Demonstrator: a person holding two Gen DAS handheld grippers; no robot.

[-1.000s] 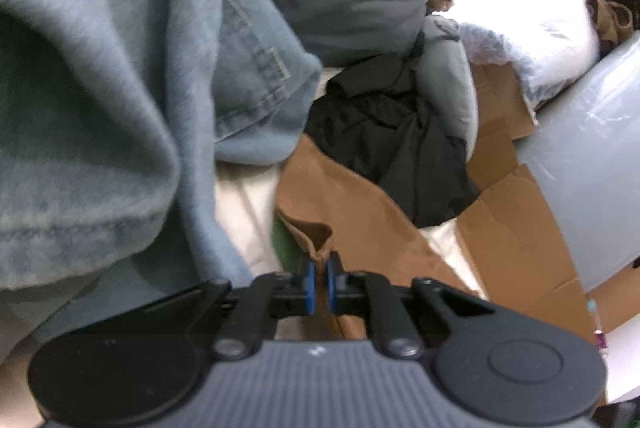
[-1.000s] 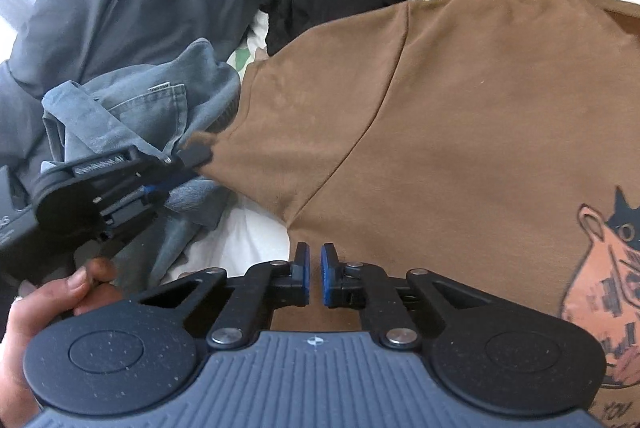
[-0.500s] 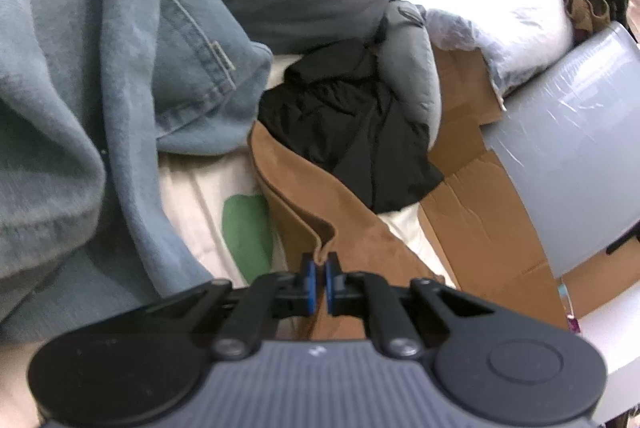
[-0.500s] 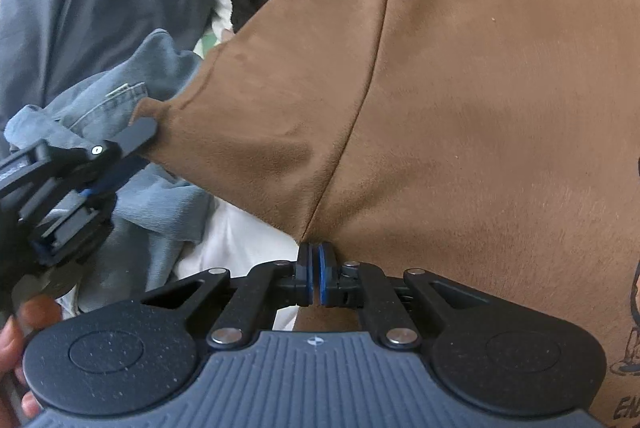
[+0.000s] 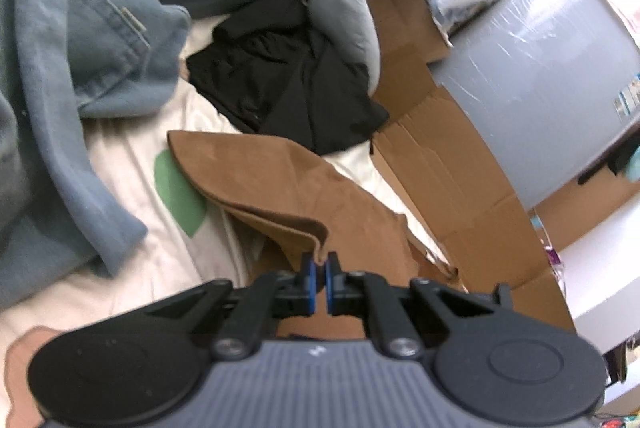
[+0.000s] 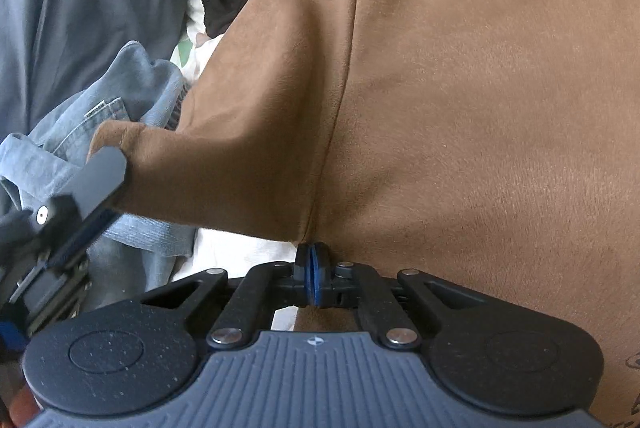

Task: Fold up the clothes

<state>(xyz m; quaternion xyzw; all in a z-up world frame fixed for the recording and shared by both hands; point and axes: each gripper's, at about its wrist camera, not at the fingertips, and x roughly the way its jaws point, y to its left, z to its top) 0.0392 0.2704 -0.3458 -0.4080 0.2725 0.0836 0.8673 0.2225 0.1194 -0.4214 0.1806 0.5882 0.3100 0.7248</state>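
The brown T-shirt [image 6: 460, 108], of soft suede-like knit, is spread on the bed [image 5: 120, 164]. Its sleeve is stretched leftward. The cuff is clamped by the left claw [image 5: 319, 270], and the underarm seam at the near edge is pinched by the right claw [image 6: 312, 260]. The sleeve's long axis runs between the two claws. A faded denim garment [image 6: 132, 84] is heaped far left, near the left claw.

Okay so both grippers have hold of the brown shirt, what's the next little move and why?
Probably carry the left gripper, shut on the sleeve hem, across onto the brown shirt body. The right gripper pins the underarm seam like a hinge, and the sleeve sticks out sideways over the denim garment.
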